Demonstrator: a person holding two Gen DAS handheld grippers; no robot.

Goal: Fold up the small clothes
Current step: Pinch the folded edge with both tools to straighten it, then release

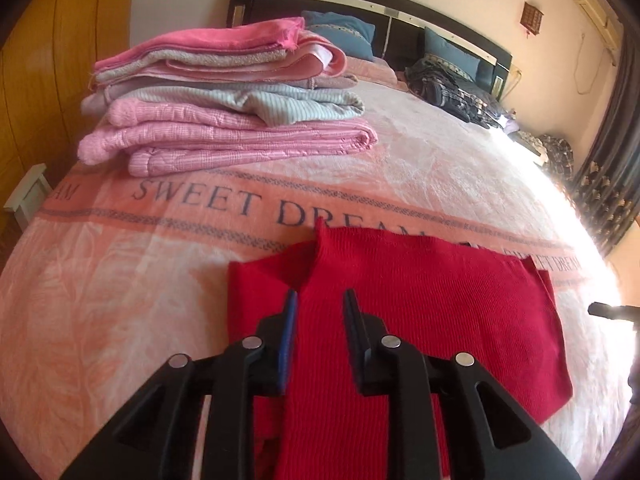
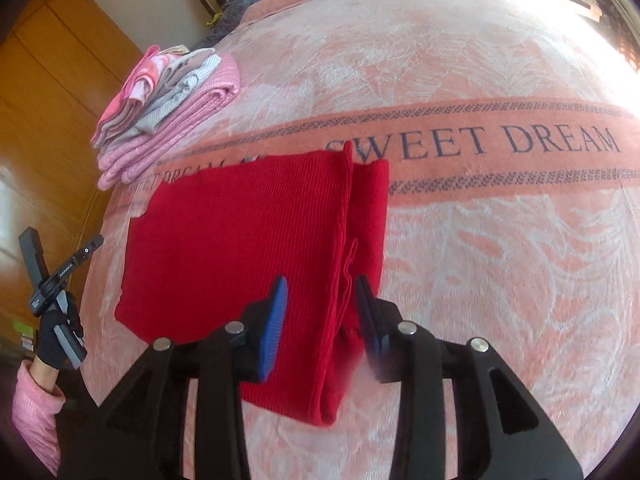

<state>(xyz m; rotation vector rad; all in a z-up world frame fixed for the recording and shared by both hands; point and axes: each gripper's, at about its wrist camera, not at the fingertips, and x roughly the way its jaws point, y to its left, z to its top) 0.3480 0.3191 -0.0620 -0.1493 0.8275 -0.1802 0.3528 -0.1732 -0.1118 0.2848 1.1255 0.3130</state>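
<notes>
A wide stretch of the pink bedspread lies bare to the right of the red knit garment, leaving open passage there. To the far left, a stack of folded pink and grey clothes blocks the bed's left corner, well apart from the garment. Pillows and a dark heap of clothes crowd the headboard end.

- Left gripper: black plastic fingers, blue ribbed pad on one finger, round silver screw heads at the linkage pivots.
- Right gripper: same black linkage with triangular cut-outs, blue ribbed pads on both fingers.
- Left hand: black glove, fluffy pink sleeve, grey-and-black handle with small white lettering.
</notes>
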